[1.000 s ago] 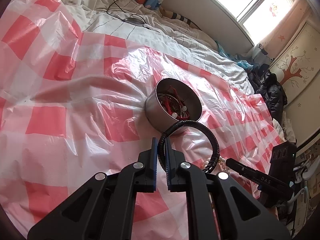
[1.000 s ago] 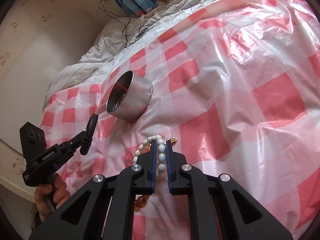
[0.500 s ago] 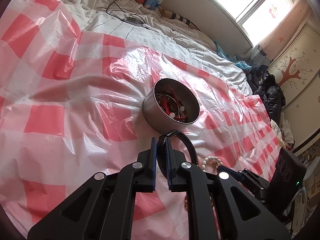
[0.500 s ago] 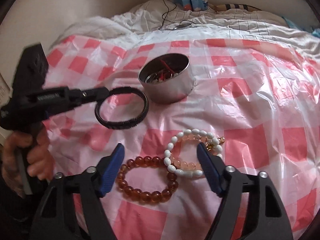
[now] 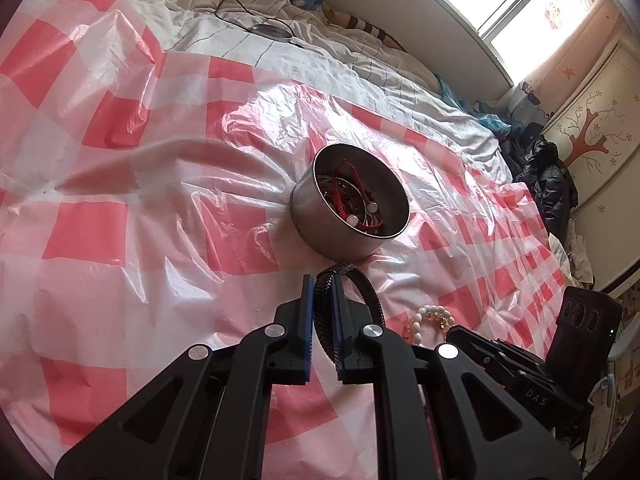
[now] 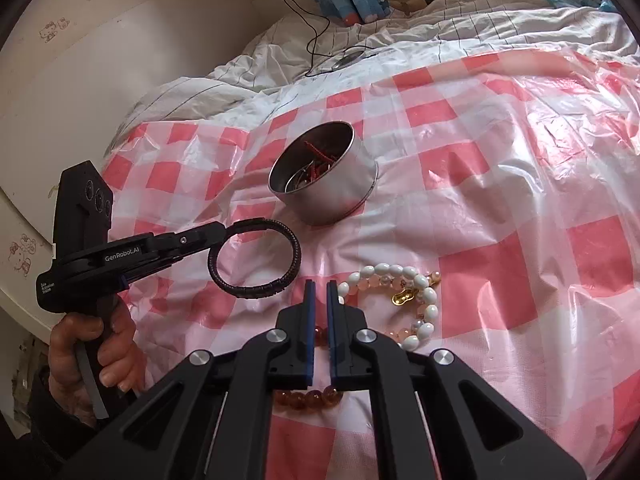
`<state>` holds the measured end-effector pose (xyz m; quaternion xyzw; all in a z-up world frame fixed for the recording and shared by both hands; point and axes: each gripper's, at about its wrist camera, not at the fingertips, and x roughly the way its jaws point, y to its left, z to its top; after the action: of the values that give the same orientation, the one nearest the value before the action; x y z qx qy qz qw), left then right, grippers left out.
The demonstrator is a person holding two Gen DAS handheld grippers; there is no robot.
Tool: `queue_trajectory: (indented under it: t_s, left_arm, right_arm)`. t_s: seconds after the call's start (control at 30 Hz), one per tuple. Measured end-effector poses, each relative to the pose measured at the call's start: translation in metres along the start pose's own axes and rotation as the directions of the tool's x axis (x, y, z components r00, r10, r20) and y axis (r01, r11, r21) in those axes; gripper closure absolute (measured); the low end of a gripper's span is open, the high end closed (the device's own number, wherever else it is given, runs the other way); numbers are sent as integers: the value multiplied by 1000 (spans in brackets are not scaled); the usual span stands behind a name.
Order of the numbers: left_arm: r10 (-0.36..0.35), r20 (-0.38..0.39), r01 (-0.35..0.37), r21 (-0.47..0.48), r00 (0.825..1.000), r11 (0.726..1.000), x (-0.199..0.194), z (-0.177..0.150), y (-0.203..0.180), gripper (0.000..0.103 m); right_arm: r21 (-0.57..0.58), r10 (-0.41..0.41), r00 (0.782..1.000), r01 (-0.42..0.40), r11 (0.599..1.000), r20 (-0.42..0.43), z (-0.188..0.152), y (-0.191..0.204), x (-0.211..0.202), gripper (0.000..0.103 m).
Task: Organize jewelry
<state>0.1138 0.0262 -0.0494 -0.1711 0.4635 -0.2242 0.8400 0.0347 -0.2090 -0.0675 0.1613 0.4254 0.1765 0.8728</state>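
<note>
A round metal tin (image 5: pixel 352 216) with red cords and jewelry inside stands on the red-checked plastic sheet; it also shows in the right wrist view (image 6: pixel 324 180). My left gripper (image 5: pixel 322 292) is shut on a black braided bracelet (image 6: pixel 256 260) and holds it in the air just short of the tin. My right gripper (image 6: pixel 320 296) is shut and empty, above an amber bead bracelet (image 6: pixel 308 396) that its fingers partly hide. A white bead bracelet with a gold charm (image 6: pixel 404 300) lies just right of it, also seen in the left wrist view (image 5: pixel 430 318).
The sheet (image 5: pixel 120 240) covers a bed with a white striped duvet (image 5: pixel 340 52) behind it. A cable and a round charger (image 6: pixel 352 56) lie on the duvet. A wall (image 6: pixel 100 60) is at the left, a window and cabinet (image 5: pixel 580 120) at the far right.
My right gripper was shut on the white bracelet, opened wide and let it go, and is now shut again over the amber bracelet. My left gripper stayed shut on the black bracelet near the tin.
</note>
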Motion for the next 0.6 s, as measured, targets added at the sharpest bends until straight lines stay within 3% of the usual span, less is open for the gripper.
queue_trajectory:
  t_s: [0.03, 0.1, 0.17, 0.23, 0.27, 0.4, 0.47, 0.53, 0.6]
  left_arm:
    - [-1, -1, 1, 3, 1000, 1000, 0, 0, -1, 95]
    - [0, -2, 1, 7, 1000, 1000, 1, -1, -3, 95]
    - [0, -5, 0, 9, 1000, 1000, 2, -1, -3, 95]
    - [0, -6, 0, 10, 1000, 1000, 2, -1, -4, 95]
    - [-1, -5, 1, 10, 1000, 1000, 2, -1, -4, 95]
    - [0, 0, 0, 4, 1000, 1000, 2, -1, -3, 95]
    - [1, 5, -1, 2, 1000, 1000, 1, -1, -3, 95]
    - [-6, 12, 6, -3, 1000, 1000, -1, 0, -2, 95]
    - [-44, 19, 44, -19, 999, 999, -3, 1, 0, 95]
  right_arm:
    - [-28, -29, 999, 29, 999, -15, -1, 5, 5, 75]
    - [-94, -80, 996, 78, 993, -24, -4, 17, 12, 47]
    - [-160, -139, 990, 132, 978, -31, -6, 26, 22, 49]
    - [-168, -178, 982, 165, 972, -64, -8, 24, 32, 88]
    - [-157, -177, 982, 165, 974, -65, -9, 20, 33, 94]
    - [-64, -78, 997, 78, 995, -9, -4, 9, 13, 95]
    - [23, 12, 1000, -12, 1000, 16, -2, -4, 3, 95]
    - [101, 119, 991, -124, 987, 54, -1, -16, -6, 95]
    - [145, 222, 968, -238, 960, 117, 1, -24, -18, 95]
